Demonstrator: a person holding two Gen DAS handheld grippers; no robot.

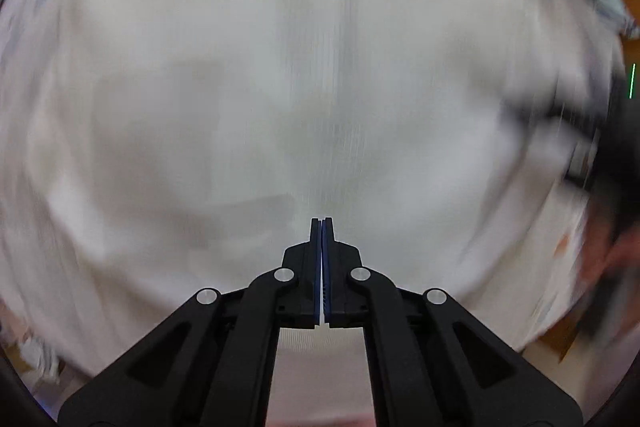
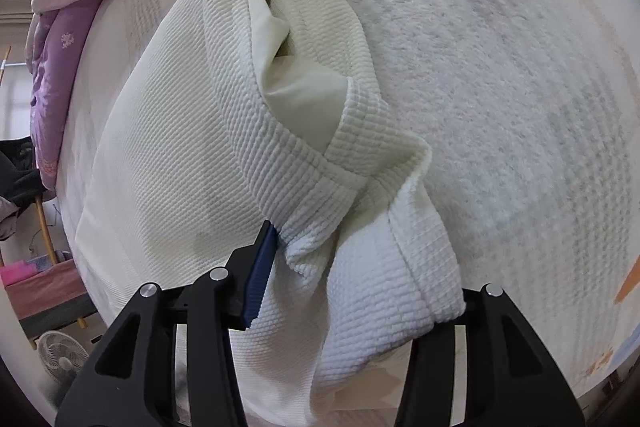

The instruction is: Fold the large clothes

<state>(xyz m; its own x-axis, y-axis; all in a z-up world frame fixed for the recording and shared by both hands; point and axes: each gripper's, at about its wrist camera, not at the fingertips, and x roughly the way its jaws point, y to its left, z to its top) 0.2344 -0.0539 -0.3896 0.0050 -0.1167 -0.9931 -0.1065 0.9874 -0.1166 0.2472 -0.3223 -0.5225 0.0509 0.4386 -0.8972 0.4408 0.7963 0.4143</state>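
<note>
In the left wrist view the left gripper (image 1: 322, 227) points down at a blurred expanse of white cloth, its 2 blue-padded jaws pressed flat together; a thin sliver of white shows low in the seam between the pads, so it may be pinching a fold, but the blur leaves that unsure. In the right wrist view the right gripper (image 2: 360, 267) stands part-way open with a thick bunch of the cream waffle-knit garment (image 2: 224, 107) filling the gap, the one visible blue pad (image 2: 260, 275) against the cloth and the other finger hidden behind it. The garment lies on the pale bed cover (image 2: 500, 87), beside the pink and purple quilt (image 2: 60, 39) at the left edge. Its long axis runs from the gripper up toward the picture's top, leaning left, with an open tube, a sleeve or a neck, gaping at the far end. To fold it well, I judge the right hand should keep its bunch firm while the left draws the cloth taut and level, so the layer comes over flat rather than twisted.
</note>
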